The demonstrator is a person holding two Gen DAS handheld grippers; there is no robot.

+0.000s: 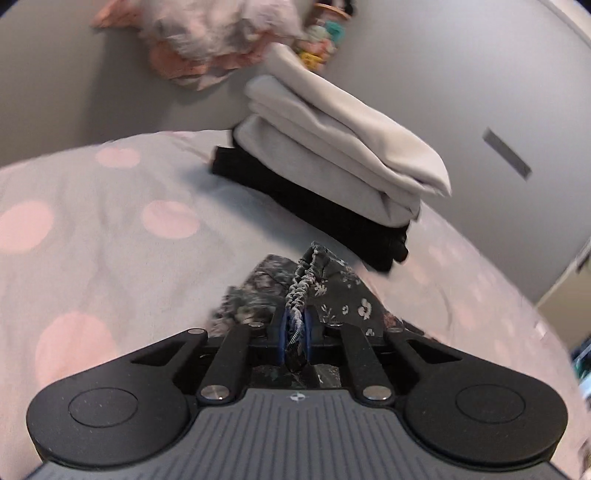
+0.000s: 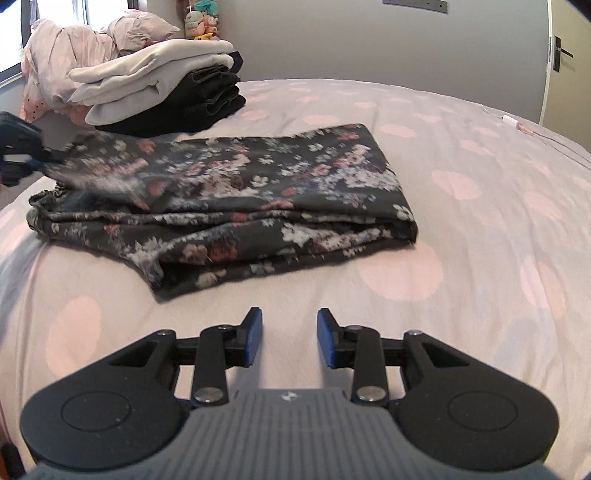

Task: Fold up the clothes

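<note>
A dark floral garment (image 2: 229, 199) lies folded on the bed. In the left wrist view its gathered elastic edge (image 1: 301, 291) runs between the blue pads, and my left gripper (image 1: 295, 332) is shut on it. That same gripper (image 2: 22, 155) shows at the far left of the right wrist view, at the garment's left end. My right gripper (image 2: 290, 338) hangs open over bare bedding just in front of the garment's near edge, with nothing between its fingers.
A stack of folded grey and black clothes (image 2: 166, 88) sits behind the garment, seen close ahead in the left wrist view as the stack (image 1: 332, 162). A pink-dotted duvet (image 2: 480, 184) covers the bed. Crumpled pink bedding (image 2: 74, 48) and soft toys (image 2: 201, 22) lie by the wall.
</note>
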